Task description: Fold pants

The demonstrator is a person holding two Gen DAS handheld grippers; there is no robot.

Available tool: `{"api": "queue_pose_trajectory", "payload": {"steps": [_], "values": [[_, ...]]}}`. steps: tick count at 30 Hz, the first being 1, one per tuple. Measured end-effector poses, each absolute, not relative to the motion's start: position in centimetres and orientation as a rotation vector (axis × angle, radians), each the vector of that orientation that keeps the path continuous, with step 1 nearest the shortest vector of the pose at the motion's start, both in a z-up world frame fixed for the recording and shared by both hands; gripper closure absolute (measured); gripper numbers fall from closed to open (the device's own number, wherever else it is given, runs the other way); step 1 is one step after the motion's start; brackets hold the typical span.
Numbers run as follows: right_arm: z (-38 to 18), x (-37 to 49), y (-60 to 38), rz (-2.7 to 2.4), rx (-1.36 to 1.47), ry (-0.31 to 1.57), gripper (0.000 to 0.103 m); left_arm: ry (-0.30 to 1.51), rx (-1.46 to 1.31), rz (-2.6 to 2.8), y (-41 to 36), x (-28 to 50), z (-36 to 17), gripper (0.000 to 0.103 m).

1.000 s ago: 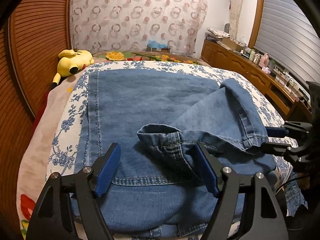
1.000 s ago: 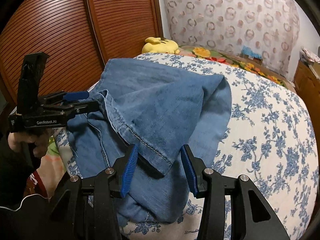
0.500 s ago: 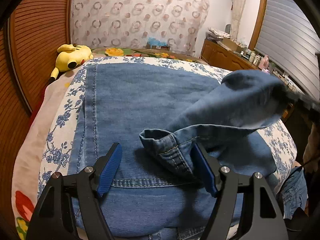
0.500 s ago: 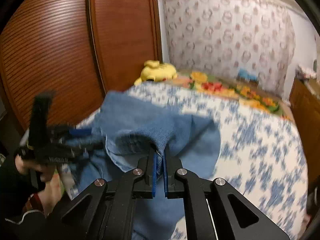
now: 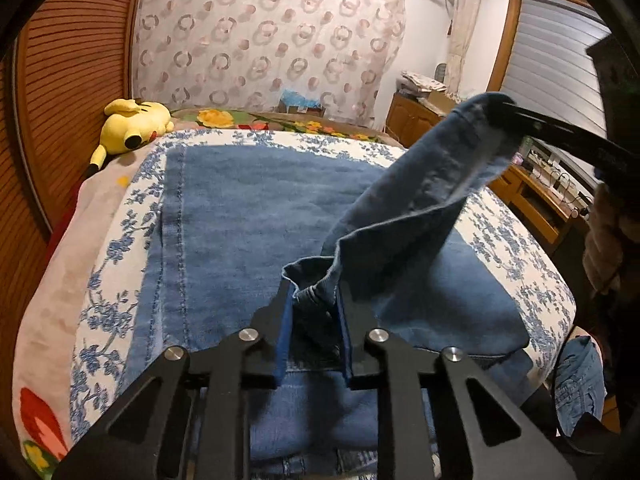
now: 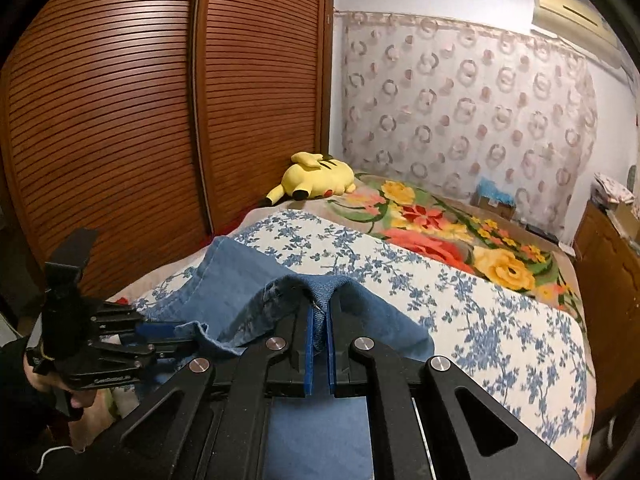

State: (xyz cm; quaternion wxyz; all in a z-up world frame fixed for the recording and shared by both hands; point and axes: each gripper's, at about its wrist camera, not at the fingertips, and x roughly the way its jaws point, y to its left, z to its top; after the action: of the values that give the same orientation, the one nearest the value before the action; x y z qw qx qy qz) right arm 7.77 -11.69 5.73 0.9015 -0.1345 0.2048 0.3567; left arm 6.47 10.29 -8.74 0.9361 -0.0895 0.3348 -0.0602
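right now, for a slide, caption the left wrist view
Left gripper closing on the jeans hem while the right gripper holds the other hem corner raised above the floral bedspread.

A bed (image 6: 500,320) with a blue-flowered white cover fills the room. Slatted wooden wardrobe doors (image 6: 140,120) run along one side; a ring-patterned curtain (image 5: 272,40) hangs behind the bed's far edge. A wooden dresser (image 5: 536,196) stands under a shuttered window (image 5: 560,64).

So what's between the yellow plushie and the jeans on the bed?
In the left wrist view, only bare bedding: the blue-flowered sheet runs between the yellow plushie and the jeans.
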Motion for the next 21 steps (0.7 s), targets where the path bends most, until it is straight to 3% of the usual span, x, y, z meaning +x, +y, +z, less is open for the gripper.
{"api": "queue_pose_trajectory", "payload": {"steps": [12, 21], "values": [[8.3, 9.2, -8.1, 0.807, -0.316, 0.373, 0.099, 0.511, -0.206, -0.127, 11.0, -0.2, -3.7, 0.085], [4.8, 12.5, -1.9, 0.841, -0.384, 0.468, 0.099, 0.580, -0.188, -0.068, 11.6, -0.9, -6.1, 0.085]]}}
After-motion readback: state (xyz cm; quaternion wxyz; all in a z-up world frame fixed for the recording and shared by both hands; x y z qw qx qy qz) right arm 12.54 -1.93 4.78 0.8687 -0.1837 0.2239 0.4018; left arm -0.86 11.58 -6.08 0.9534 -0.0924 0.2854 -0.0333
